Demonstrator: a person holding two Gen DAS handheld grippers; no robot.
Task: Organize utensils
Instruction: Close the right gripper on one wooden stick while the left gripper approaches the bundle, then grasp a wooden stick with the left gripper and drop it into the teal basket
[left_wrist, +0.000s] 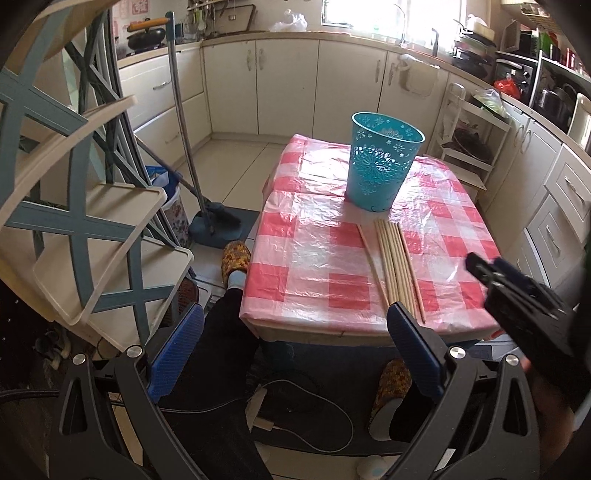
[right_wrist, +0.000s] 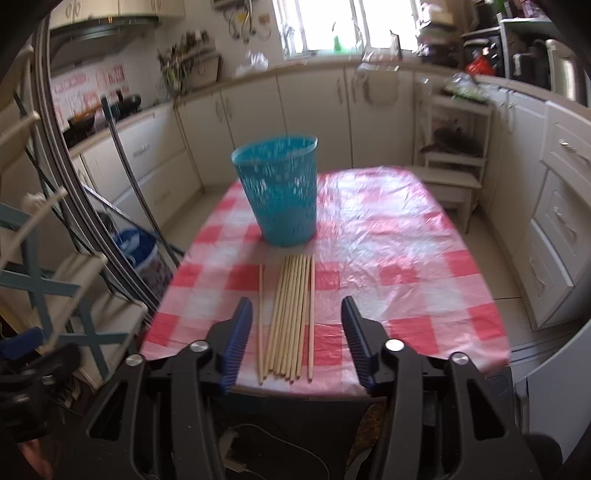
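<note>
Nothing sorted yet, by the look of it: all chopsticks (right_wrist: 290, 317) lie flat on the worktop (right_wrist: 406, 258), none visibly in the teal basket (right_wrist: 279, 192).

Left gripper (left_wrist: 295, 354): jaws wide apart, empty, hanging off the worktop's near-left edge.

Chopsticks: one loose bundle plus a stray on its left in the right wrist view, just in front of the basket. Long axis runs from the near edge toward the basket; can't tell tips from butts.

Right gripper (right_wrist: 297, 339): jaws apart, nothing held, lined up over the near ends.
</note>
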